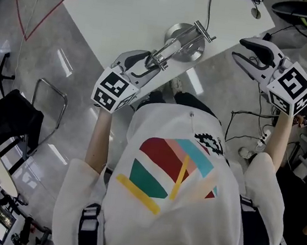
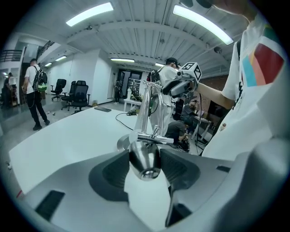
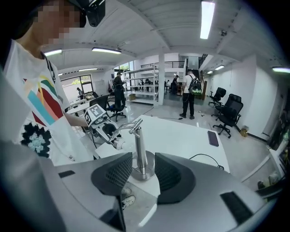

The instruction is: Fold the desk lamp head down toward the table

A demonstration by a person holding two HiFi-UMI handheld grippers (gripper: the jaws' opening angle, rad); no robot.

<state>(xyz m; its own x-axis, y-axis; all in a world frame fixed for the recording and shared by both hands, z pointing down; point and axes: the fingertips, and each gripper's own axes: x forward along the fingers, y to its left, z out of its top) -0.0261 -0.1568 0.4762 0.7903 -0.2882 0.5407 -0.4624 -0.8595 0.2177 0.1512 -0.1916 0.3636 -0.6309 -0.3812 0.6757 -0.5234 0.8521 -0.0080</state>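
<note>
Closest to the head camera is the person's white shirt [image 1: 176, 205], with both arms reaching out past it. Ahead, the left gripper [image 1: 149, 66] has its jaws clamped on the lamp head [image 2: 144, 159]. The silver cone sits between the two dark pads, which press on either side of it, its tip pointing back at the gripper. The lamp's base [image 1: 185, 50] stands on the white desk [image 1: 128, 11] near the edge by the person. The right gripper [image 1: 251, 55] hangs off that edge, apart from the lamp, its jaws apart and empty, with the lamp's post [image 3: 141, 152] showing in the gap beyond them.
</note>
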